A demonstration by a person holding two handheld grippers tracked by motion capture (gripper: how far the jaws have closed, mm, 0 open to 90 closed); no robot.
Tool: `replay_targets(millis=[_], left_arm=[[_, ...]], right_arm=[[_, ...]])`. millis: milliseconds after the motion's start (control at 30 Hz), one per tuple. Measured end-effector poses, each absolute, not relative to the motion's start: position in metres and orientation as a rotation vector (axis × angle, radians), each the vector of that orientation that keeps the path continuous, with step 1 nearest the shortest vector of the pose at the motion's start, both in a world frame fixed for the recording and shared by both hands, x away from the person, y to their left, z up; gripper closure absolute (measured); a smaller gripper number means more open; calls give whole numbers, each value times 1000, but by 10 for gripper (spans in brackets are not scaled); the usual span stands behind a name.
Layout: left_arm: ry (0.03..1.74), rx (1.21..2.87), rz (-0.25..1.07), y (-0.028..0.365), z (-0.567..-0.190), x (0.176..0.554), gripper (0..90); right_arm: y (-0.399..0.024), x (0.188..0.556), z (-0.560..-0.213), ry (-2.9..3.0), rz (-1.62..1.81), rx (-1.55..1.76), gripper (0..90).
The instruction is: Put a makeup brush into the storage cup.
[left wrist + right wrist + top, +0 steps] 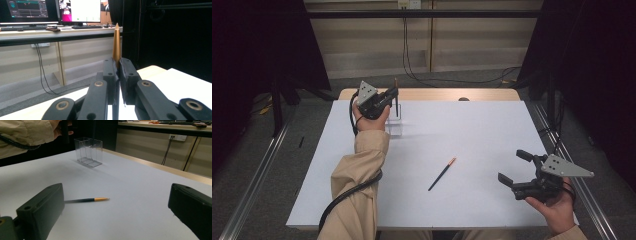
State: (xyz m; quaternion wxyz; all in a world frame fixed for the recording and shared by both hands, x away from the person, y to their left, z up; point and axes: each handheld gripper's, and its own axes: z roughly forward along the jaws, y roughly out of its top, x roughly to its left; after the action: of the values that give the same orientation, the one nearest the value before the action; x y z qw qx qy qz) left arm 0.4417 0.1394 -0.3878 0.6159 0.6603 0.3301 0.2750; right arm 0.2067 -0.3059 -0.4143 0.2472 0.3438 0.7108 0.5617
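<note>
Left gripper (388, 98) clamps a pen (396, 95) upright over the clear holder (395, 125), right gripper (517, 169) gapes empty — I'd lower it plumb into one compartment before releasing.

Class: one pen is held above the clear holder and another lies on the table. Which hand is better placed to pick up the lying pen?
Right: the right gripper is open beside the lying pen, while the left gripper is shut on the upright pen.

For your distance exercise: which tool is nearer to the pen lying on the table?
The right tool. It sits open just right of the pen; the left tool is far back by the clear box.
</note>
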Motion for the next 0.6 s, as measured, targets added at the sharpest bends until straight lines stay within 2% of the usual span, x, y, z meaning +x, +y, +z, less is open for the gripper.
replay_targets(millis=[600], left_arm=[[772, 1513, 633, 140, -399, 437, 836]], right_arm=[[-305, 207, -414, 1943, 1533, 932, 2]])
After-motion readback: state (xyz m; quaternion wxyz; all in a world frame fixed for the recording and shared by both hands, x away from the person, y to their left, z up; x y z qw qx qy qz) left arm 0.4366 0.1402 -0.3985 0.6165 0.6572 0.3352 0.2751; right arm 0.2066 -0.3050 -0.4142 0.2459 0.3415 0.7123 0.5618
